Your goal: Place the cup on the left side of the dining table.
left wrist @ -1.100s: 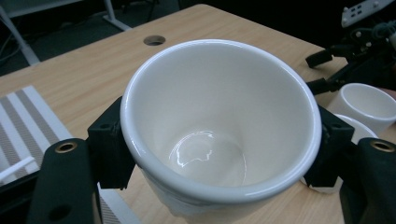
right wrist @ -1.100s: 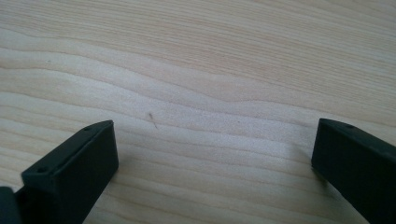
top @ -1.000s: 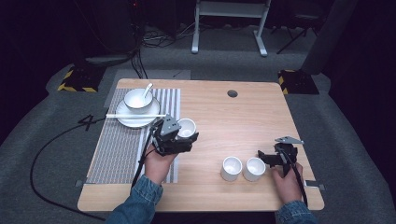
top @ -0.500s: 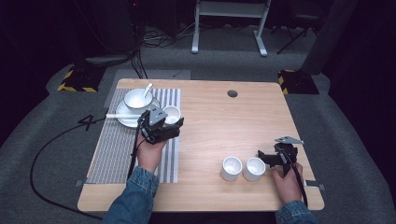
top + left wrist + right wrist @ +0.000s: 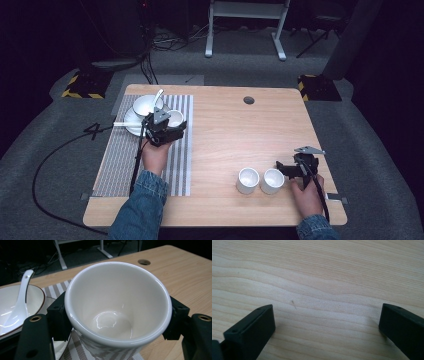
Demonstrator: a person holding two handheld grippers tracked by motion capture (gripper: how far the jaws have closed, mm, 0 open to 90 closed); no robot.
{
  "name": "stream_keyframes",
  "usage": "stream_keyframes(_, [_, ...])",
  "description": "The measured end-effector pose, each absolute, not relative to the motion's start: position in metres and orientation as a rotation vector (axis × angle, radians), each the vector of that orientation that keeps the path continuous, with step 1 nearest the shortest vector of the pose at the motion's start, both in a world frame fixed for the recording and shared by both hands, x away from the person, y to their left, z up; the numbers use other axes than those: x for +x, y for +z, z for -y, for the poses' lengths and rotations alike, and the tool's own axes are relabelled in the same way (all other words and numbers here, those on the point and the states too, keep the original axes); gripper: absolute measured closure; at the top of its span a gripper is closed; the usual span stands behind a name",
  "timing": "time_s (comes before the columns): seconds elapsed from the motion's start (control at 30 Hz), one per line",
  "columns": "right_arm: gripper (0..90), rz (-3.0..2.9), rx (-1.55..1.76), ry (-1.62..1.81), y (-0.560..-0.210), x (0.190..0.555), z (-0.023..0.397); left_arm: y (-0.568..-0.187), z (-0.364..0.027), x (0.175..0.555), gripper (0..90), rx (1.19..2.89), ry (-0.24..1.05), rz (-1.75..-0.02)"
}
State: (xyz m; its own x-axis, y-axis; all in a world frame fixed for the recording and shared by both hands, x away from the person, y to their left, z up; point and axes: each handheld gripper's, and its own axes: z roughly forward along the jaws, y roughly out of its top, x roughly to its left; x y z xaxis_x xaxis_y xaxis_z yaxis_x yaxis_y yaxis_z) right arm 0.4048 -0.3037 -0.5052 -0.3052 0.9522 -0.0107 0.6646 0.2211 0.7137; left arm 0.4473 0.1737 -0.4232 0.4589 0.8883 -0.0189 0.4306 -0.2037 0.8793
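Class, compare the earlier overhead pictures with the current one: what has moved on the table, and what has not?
The left gripper, shut on a white ceramic cup, has carried it away from the person and leftward over the grey striped placemat, up beside the white bowl with spoon. The right gripper, jaws open, and the two white cups on the wooden table stayed put.

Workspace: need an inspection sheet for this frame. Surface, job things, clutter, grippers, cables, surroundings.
Surface: wooden table, striped placemat on its left part, round hole near the far edge.
Job's things: held cup empty; two white cups side by side near the front; bowl with spoon on a plate.
Clutter: nothing seen.
Grippers: left gripper shut on the held cup; right gripper open over bare wood.
Cables: black cable trails off the table's left.
Surroundings: grey floor, white stand legs behind.
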Motion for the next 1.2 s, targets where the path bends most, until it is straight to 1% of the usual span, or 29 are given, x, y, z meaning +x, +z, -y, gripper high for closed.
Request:
stream_keyframes(0.13, [0.4, -2.050, 1.489, 0.851, -0.505, 0.405, 0.304, -0.437, -0.172, 0.453, 27.3, 1.851, 0.660, -1.166])
stream_keyframes(0.3, [0.4, -2.050, 1.489, 0.851, -0.505, 0.405, 0.304, -0.449, -0.175, 0.458, 27.2, 1.863, 0.638, -1.202])
stream_keyframes(0.37, [0.4, -2.050, 1.489, 0.851, -0.505, 0.405, 0.304, -0.456, -0.177, 0.461, 27.2, 1.873, 0.603, -1.218])
stream_keyframes(0.4, [0.5, -2.050, 1.489, 0.851, -0.505, 0.405, 0.304, -0.462, -0.179, 0.464, 27.3, 1.879, 0.549, -1.237])
stream_keyframes(0.47, [0.4, -2.050, 1.489, 0.851, -0.505, 0.405, 0.304, -0.467, -0.181, 0.466, 27.2, 1.881, 0.507, -1.249])
stream_keyframes(0.8, [0.4, -2.050, 1.489, 0.851, -0.505, 0.405, 0.304, -0.479, -0.177, 0.466, 27.2, 1.946, 0.500, -1.248])
stream_keyframes(1.2, [0.4, -2.051, 1.489, 0.851, -0.505, 0.405, 0.304, -0.481, -0.180, 0.455, 26.8, 1.957, 0.507, -1.246])
